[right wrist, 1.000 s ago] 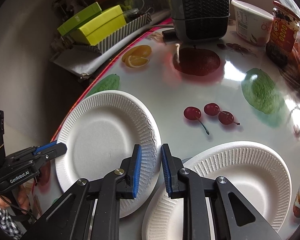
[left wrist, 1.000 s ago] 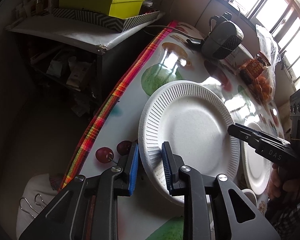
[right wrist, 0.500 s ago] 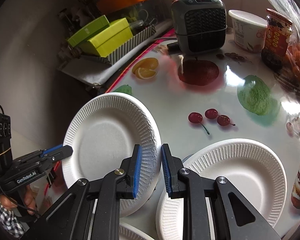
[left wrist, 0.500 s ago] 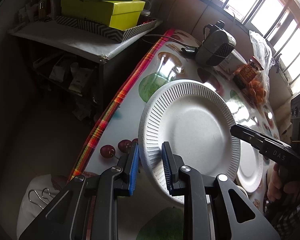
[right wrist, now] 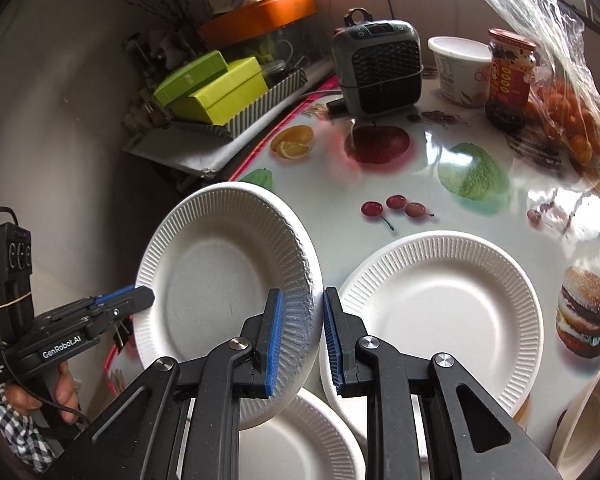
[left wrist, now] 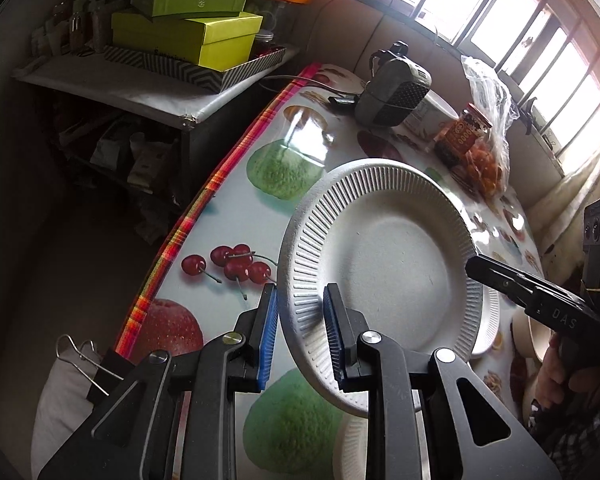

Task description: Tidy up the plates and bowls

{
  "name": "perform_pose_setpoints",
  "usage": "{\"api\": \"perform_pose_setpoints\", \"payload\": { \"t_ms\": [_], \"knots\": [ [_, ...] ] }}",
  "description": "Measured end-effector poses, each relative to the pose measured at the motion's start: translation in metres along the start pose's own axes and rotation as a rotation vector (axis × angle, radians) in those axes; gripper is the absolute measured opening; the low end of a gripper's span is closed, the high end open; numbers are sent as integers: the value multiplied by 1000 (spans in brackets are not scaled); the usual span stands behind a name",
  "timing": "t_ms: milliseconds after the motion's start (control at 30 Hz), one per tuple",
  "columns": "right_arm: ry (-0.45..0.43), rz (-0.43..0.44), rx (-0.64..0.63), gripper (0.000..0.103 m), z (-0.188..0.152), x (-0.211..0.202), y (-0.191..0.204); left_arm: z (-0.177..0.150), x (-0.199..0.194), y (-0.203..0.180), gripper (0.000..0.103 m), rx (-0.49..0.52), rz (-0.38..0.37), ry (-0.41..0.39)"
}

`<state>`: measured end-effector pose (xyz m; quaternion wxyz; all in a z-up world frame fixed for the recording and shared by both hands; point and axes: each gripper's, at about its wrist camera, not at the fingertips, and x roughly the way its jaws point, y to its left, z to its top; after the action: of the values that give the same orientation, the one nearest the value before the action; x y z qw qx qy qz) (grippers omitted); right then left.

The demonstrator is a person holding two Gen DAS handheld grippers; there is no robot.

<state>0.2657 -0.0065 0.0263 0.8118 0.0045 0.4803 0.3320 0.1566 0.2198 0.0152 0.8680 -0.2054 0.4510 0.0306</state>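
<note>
Both the left gripper (left wrist: 300, 334) and right gripper (right wrist: 303, 340) pinch opposite rims of one paper plate (right wrist: 220, 280). Second paper plate (right wrist: 440, 312) lies just right of the right gripper

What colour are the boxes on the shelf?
The boxes are lime green, clearest in the left wrist view.

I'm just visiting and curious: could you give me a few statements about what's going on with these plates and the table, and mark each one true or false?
1. Both grippers hold the same paper plate by opposite rims. True: left gripper, right gripper.
2. The held plate lies flat on the table. False: it is lifted and tilted.
3. Other white plates rest on the table. True: one lies right of the held plate.
4. The small grey heater is lying on its side. False: it stands upright.
5. The jar has a blue lid. False: its lid is red.
</note>
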Motion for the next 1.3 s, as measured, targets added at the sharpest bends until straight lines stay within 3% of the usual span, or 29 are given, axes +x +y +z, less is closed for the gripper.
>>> {"api": "perform_pose_setpoints", "payload": {
  "t_ms": [767, 1300],
  "knots": [
    [-5, -34, 128, 20, -107, -49, -14, -68, -2, -31, 24, 89, -43, 97],
    [12, -38, 170, 20, -136, -53, -19, -84, 1, -40, 24, 119, -29, 134]
  ]
}}
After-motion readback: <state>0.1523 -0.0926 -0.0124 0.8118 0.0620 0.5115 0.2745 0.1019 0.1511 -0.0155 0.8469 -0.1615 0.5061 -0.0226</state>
